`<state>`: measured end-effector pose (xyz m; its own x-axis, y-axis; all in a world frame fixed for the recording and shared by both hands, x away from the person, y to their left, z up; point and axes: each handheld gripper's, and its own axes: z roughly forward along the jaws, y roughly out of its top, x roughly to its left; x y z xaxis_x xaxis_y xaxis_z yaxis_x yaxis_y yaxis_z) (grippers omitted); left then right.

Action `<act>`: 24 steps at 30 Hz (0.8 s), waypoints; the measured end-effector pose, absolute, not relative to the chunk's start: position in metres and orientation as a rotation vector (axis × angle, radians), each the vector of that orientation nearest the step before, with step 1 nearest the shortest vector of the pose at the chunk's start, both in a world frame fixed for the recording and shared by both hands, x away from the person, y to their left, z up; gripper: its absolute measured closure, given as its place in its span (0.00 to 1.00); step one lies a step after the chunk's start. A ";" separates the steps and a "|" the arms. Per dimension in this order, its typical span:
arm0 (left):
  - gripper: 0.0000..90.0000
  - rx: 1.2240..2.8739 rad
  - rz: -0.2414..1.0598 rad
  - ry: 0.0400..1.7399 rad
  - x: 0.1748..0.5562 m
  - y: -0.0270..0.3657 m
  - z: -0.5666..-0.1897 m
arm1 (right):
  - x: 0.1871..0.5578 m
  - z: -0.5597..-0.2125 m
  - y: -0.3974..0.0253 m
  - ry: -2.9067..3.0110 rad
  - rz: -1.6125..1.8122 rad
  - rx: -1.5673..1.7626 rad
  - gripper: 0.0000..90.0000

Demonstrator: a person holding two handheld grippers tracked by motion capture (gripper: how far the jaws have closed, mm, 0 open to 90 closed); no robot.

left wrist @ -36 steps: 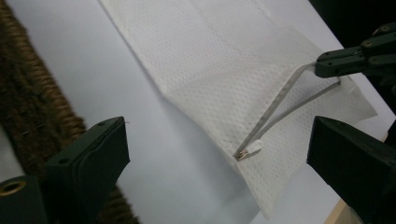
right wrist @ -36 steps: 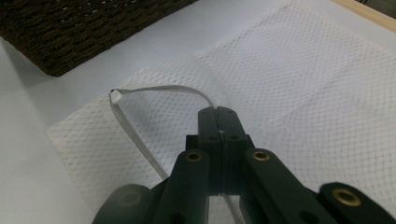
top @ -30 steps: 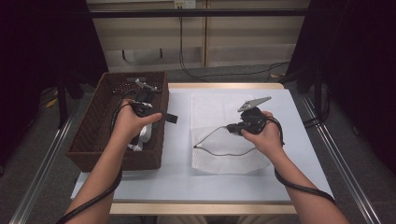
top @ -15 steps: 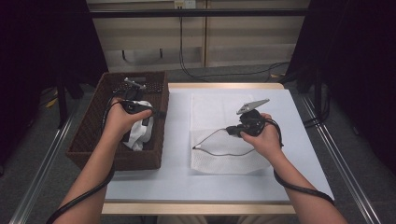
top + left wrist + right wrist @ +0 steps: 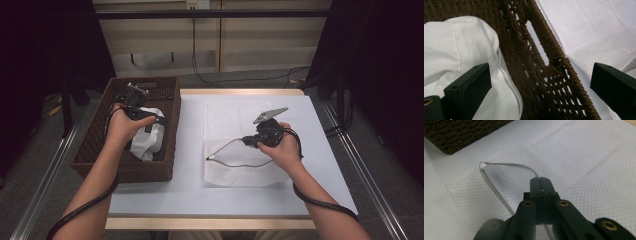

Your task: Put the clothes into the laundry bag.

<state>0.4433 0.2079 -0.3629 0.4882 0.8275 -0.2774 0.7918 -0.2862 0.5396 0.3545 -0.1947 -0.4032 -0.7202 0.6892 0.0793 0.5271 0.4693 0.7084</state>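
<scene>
A white cloth (image 5: 148, 142) lies crumpled in the brown woven basket (image 5: 95, 150) at the table's left. My left gripper (image 5: 158, 121) hovers over the basket's right side and is open. In the left gripper view its jaws stand wide apart, one over the cloth (image 5: 456, 50), the other beyond the basket wall (image 5: 546, 52). A white mesh bag (image 5: 232, 120) lies flat on the table. My right gripper (image 5: 246, 141) is shut on the bag's thin white cord (image 5: 222, 147). The cord (image 5: 506, 165) loops out ahead of the closed jaws over the mesh (image 5: 589, 165).
The white table (image 5: 190, 192) has bare room in front of and to the right of the mesh bag. A corner of the basket (image 5: 456, 132) lies beyond the cord. Cables trail from both grippers along the forearms. Dark floor and metal rails flank the table.
My left gripper has moved away from me along the basket, uncovering more of the white cloth. The right gripper has held still, shut on the cord.
</scene>
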 end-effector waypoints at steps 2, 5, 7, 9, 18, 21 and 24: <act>0.04 2.116 0.092 1.331 0.445 0.210 -0.364 | 0.354 -0.403 -0.195 2.501 1.081 1.051 1.00; 0.04 2.121 0.104 1.354 0.447 0.216 -0.366 | 0.354 -0.404 -0.195 2.506 1.080 1.042 1.00; 0.04 2.116 0.120 1.369 0.448 0.219 -0.368 | 0.354 -0.405 -0.196 2.508 1.079 1.042 1.00; 0.04 2.133 0.134 1.369 0.449 0.223 -0.369 | 0.354 -0.405 -0.196 2.502 1.067 1.044 1.00; 0.03 2.128 0.166 1.399 0.454 0.231 -0.373 | 0.355 -0.408 -0.195 2.511 1.076 1.047 1.00; 0.02 2.128 0.150 1.415 0.456 0.234 -0.376 | 0.354 -0.409 -0.194 2.509 1.076 1.049 1.00; 0.03 2.124 0.146 1.423 0.458 0.235 -0.379 | 0.355 -0.410 -0.194 2.513 1.076 1.039 1.00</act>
